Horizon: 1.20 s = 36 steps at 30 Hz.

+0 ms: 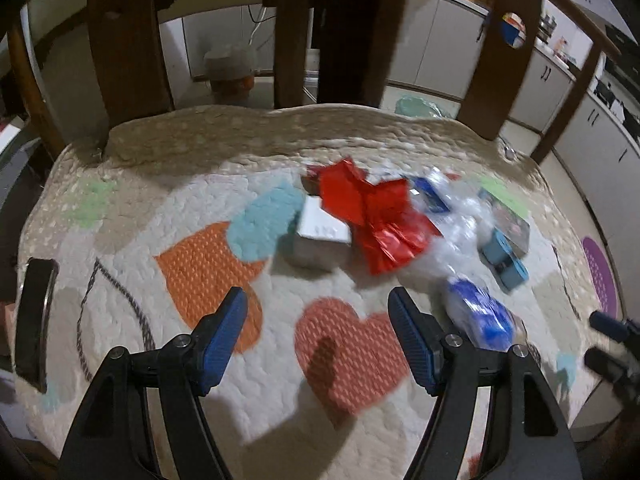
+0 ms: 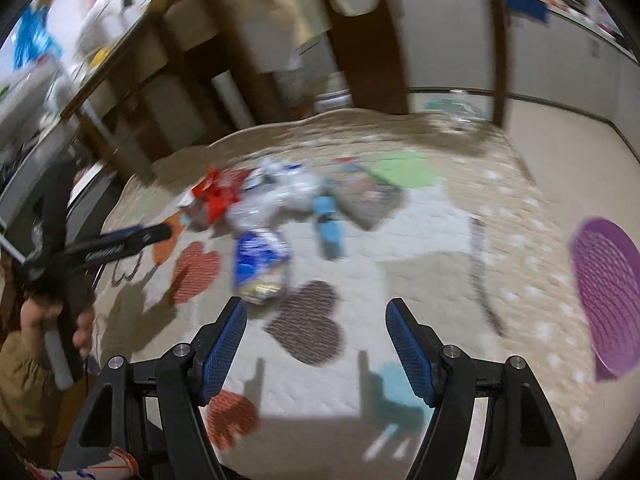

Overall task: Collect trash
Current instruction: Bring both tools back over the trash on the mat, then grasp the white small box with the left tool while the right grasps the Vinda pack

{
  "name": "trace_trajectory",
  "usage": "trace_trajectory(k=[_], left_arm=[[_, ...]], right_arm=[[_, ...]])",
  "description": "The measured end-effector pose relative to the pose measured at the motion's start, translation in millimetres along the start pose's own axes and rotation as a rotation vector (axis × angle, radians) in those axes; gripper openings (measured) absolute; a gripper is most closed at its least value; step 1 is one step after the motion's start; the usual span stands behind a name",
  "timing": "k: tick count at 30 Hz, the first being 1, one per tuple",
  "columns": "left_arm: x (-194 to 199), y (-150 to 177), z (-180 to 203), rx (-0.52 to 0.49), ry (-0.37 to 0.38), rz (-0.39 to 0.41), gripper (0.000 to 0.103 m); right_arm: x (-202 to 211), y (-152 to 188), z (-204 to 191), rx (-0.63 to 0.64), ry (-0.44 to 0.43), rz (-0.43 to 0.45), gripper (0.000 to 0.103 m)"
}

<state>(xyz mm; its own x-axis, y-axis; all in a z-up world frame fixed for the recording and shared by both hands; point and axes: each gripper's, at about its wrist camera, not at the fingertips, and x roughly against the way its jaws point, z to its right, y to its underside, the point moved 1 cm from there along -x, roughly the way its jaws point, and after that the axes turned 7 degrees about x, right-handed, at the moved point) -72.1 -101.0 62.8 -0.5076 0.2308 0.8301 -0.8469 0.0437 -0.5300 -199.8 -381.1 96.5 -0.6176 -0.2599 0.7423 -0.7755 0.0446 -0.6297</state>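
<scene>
A heap of trash is seen on a quilted cushion (image 1: 224, 364) patterned with hearts: a red foil wrapper (image 1: 376, 216), a white box (image 1: 320, 236), clear plastic (image 1: 456, 232), light blue pieces (image 1: 502, 258) and a blue-and-white packet (image 1: 480, 316). Print on the wrappers and the box is blurred and cannot be read. The left hand-held gripper (image 1: 318, 336) and the right hand-held gripper (image 2: 316, 340) are both held open and empty above the cushion, short of the heap.
</scene>
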Motion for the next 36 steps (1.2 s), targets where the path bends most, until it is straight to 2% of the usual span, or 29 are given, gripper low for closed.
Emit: trace_trajectory(k=[7, 12, 16, 17, 18, 20, 22, 25, 36], left_arm=[[-32.3, -19.1, 2.3, -0.03, 0.002, -0.003, 0.072], [-50.1, -28.1, 8.5, -0.069, 0.01, -0.015, 0.072], [-60.7, -28.7, 6.2, -0.056, 0.013, -0.024, 0.071], [-62.2, -28.0, 4.8, -0.045, 0.016, -0.024, 0.06], [-63.9, -26.6, 3.4, -0.033, 0.02, -0.031, 0.037], [-67.7, -23.2, 1.7, -0.018, 0.026, -0.057, 0.033], [-64.0, -18.1, 0.3, -0.009, 0.021, -0.044, 0.033], [-52.6, -11.6, -0.2, -0.001, 0.021, -0.032, 0.033], [7.8, 20.9, -8.5, 0.038, 0.014, 0.004, 0.033]], right_arm=[[-52.0, -30.3, -33.6, 0.071, -0.041, -0.062, 0.076], [-81.2, -40.4, -37.8, 0.086, -0.034, -0.126, 0.076], [-99.0, -43.8, -40.1, 0.091, -0.03, -0.147, 0.074], [-102.5, -44.3, -40.8, 0.092, -0.027, -0.151, 0.074], [-105.7, -44.8, -41.5, 0.093, -0.024, -0.154, 0.072], [-110.4, -45.4, -42.0, 0.094, -0.018, -0.159, 0.069], [-114.5, -44.9, -42.7, 0.095, -0.015, -0.167, 0.057], [-114.7, -43.3, -46.2, 0.103, -0.016, -0.165, 0.048], [-84.9, -31.3, -53.3, 0.079, -0.054, -0.13, 0.046]])
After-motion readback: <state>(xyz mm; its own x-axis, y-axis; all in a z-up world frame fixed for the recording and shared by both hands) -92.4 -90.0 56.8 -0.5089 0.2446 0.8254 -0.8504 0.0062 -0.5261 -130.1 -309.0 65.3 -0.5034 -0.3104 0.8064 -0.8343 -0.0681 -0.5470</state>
